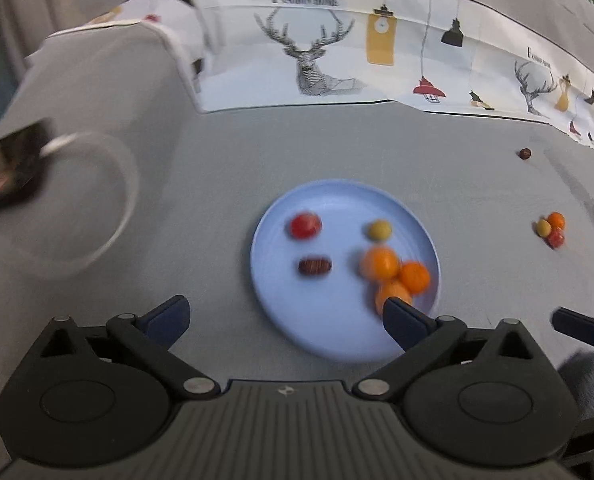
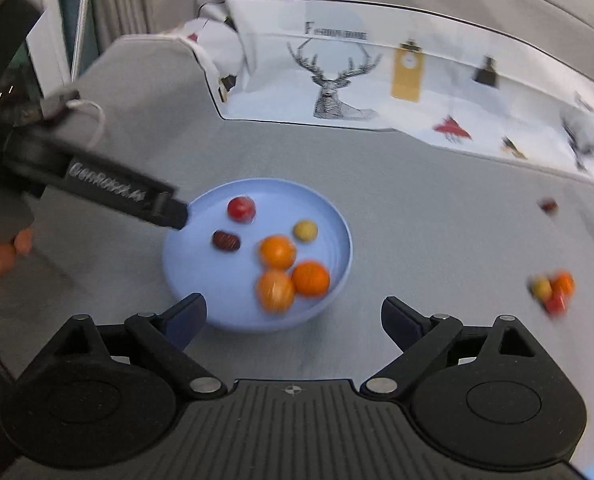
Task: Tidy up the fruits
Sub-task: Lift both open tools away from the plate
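A light blue plate [image 1: 337, 208] on the grey cloth holds three oranges [image 1: 381, 263], a red tomato [image 1: 305, 225], a small yellow fruit [image 1: 379, 230] and a dark brown date [image 1: 315, 266]. My left gripper [image 1: 287, 320] hangs open over the plate's near edge, nothing between its fingers. In the right wrist view the same plate [image 2: 201, 272] and oranges [image 2: 311, 278] lie just ahead of my right gripper [image 2: 293, 318], which is also open and empty. Three small loose fruits [image 2: 553, 288] lie on the cloth to the right, and a lone dark one [image 2: 548, 205] farther back.
A clear glass bowl [image 1: 85, 200] stands left of the plate. A white printed cloth [image 1: 317, 60] with deer and lamps covers the back of the table. A person's hand [image 2: 1, 260] holds the left tool at the left edge. Grey cloth surrounds the plate.
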The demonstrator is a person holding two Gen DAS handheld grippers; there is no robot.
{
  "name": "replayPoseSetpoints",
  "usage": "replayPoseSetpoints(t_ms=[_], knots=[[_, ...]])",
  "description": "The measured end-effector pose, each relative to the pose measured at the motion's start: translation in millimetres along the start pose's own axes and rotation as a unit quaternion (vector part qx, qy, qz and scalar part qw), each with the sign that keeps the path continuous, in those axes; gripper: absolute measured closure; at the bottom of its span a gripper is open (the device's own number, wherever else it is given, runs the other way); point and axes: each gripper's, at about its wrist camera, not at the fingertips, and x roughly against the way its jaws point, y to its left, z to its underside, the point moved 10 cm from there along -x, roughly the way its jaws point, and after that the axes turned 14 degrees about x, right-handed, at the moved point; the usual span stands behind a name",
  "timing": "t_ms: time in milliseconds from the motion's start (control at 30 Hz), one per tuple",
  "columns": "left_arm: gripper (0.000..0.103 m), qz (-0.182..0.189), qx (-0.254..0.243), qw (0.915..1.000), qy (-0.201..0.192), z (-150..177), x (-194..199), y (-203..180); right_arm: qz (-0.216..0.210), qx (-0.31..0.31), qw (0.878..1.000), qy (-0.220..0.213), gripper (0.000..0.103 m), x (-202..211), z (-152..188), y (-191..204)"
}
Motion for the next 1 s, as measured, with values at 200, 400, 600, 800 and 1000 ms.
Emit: replayPoseSetpoints(t_ms=[200, 400, 600, 800, 1000], knots=[[0.001, 0.009, 0.011, 0.9995, -0.029, 22, 65, 4, 0.022, -0.034, 0.998, -0.038, 0.004, 72, 17, 8], [0.000, 0.032, 0.022, 0.9966, -0.073, 38, 119, -4, 0.033, 0.004, 0.996, -0.080, 0.001, 119, 18, 27], [0.000, 0.028, -0.010, 0.9939, -0.106, 47, 154, -10, 0.051, 0.024, 0.991, -0.119, 0.001, 159, 23, 41], [0.000, 0.036, -0.008, 0.9928, -0.114, 52, 168, -14, 0.061, 0.025, 0.988, -0.143, 0.001, 181, 26, 41], [0.000, 0.044, -0.006, 0.9915, -0.123, 51, 177, -23, 0.070, 0.021, 0.985, -0.153, 0.001, 191, 28, 36]])
